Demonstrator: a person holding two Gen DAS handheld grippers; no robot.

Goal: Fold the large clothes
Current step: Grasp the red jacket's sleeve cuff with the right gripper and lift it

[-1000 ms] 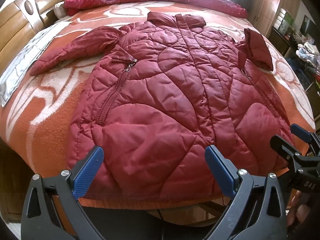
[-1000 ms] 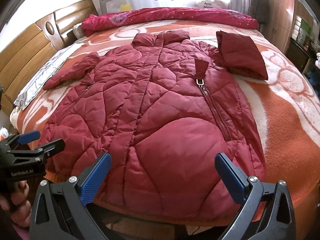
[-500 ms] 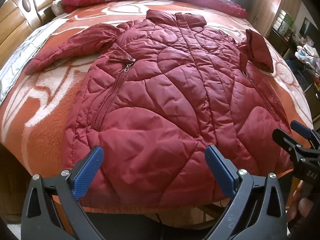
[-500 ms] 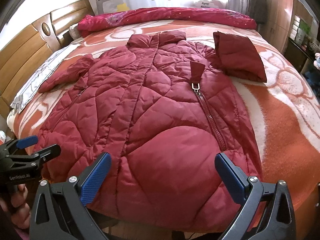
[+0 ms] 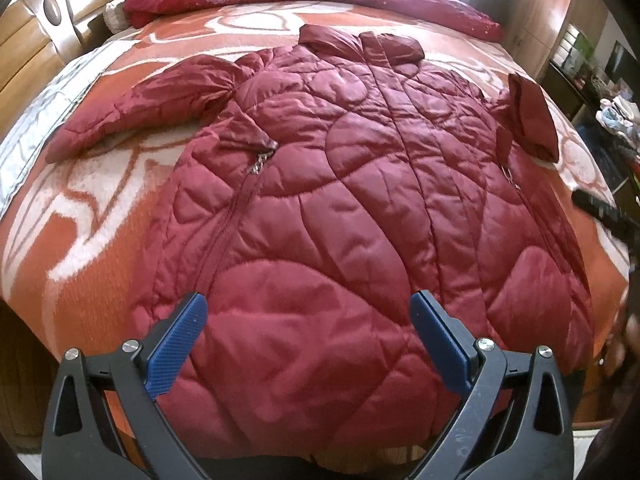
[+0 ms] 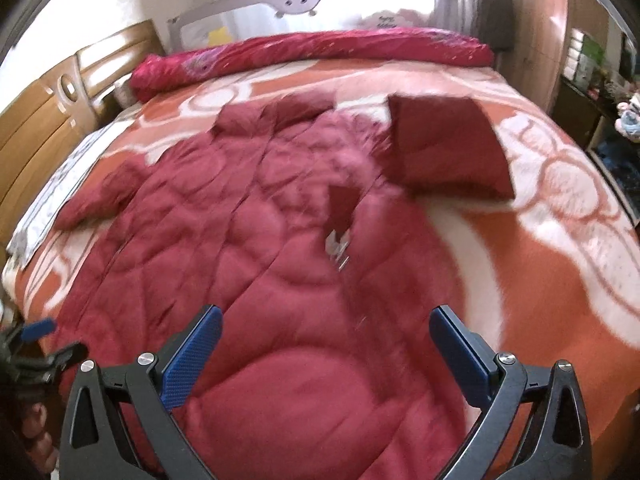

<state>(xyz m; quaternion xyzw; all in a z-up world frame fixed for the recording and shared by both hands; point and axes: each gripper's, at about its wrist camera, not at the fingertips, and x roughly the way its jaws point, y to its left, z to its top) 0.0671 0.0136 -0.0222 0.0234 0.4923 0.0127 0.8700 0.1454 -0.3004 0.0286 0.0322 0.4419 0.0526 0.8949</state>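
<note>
The red puffy coat is spread flat on the bed, front up, and the left claw and right claw are held wide open over its bottom edge, gripping nothing.

The bed is covered with an orange and white blanket. A dark red quilted jacket lies flat on it. At the far edge lies a rolled red quilt.
</note>
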